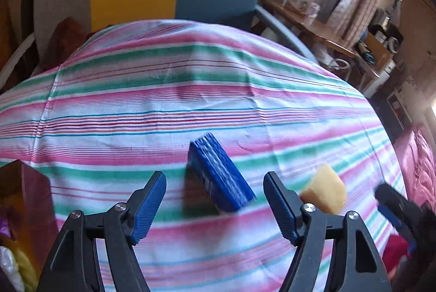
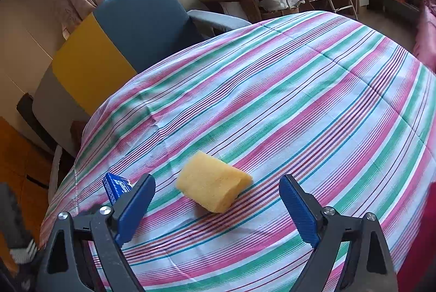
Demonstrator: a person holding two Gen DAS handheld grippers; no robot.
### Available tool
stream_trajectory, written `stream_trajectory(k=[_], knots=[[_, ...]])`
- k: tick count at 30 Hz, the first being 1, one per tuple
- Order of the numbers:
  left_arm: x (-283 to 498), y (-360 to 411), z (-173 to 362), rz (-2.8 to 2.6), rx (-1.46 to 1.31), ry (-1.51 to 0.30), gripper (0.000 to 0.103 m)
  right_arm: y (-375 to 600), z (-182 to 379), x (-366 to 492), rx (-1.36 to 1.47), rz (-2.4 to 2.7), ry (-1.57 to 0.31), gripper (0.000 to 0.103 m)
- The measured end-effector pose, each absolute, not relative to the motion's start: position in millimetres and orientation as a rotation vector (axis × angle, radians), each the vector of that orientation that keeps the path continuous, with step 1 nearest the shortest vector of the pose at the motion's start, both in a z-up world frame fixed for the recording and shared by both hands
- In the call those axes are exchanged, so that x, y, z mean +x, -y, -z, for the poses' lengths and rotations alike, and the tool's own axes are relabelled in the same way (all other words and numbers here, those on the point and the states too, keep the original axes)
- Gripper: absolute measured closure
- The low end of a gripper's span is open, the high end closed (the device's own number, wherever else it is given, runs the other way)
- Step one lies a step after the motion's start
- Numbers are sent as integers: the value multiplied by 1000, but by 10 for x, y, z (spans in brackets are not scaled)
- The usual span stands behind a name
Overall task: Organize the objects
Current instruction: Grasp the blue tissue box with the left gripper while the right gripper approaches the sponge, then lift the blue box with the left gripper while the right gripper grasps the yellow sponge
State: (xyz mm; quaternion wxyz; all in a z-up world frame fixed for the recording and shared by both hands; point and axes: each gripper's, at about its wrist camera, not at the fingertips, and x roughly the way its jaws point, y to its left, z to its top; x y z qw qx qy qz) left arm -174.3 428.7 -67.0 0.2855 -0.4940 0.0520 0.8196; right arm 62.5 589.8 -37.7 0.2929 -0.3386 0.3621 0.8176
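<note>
A bench is covered by a striped cloth (image 2: pixel 299 90), on which two small things lie near the front edge, close together but apart.

The larger is a blue box (image 1: pixel 220 174), seen blurred and tilted on one corner in the left wrist view, directly ahead of the left tool (image 1: pixel 215 204). That tool is spread wide with nothing between its jaws. The box is judged light and stiff, with ribbed or printed faces; it would best be taken across its two broad flat sides, near the middle, so that it does not swing.

The smaller is a yellow sponge (image 2: pixel 212 188), lying flat ahead of the right tool (image 2: pixel 218 210), which is likewise spread wide and empty. The sponge is judged very light, soft and grippy; it will squash when pinched, so it should be taken across its narrow width, at mid-length.
</note>
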Motion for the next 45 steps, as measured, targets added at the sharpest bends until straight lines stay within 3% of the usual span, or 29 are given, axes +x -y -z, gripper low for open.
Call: stream_trajectory(k=[3, 4, 5, 6, 10, 20, 29, 31, 36, 43, 45], knots=[[-1982, -4380, 898, -2180, -1433, -77, 31, -5885, 401, 598, -921, -2181, -959, 10], [-2033, -4378, 966, -2161, -1476, -45, 42, -5880, 407, 588, -926, -2182, -953, 10], [-2066, -4354, 1031, -2121, -1518, 2, 60, -5875, 414, 583, -931, -2181, -946, 10], [-2055, -4330, 1067, -2094, -1541, 17, 68, -5873, 421, 580, -937, -2181, -940, 10], [-1766, -4180, 1040, -2057, -1464, -91, 76, -5832, 427, 519, -965, -2204, -906, 10], [-590, -3549, 819, -1991, -1274, -315, 77, -5930, 534, 550, -986, -2133, -937, 11], [127, -3133, 764, -1935, -1150, -379, 78, -5905, 685, 480, -1077, -2095, -933, 10], [174, -3029, 730, -1927, -1133, -381, 78, -5796, 689, 361, -1145, -2112, -824, 10], [247, -2755, 593, -1904, -1110, -327, 78, -5518, 648, -60, -1308, -2171, -320, 10], [239, -2571, 471, -1927, -1100, -273, 78, -5583, 932, -423, -1458, -2134, -67, 6], [224, -2517, 443, -1942, -1095, -265, 78, -5603, 1028, -421, -1497, -2131, -78, 14]])
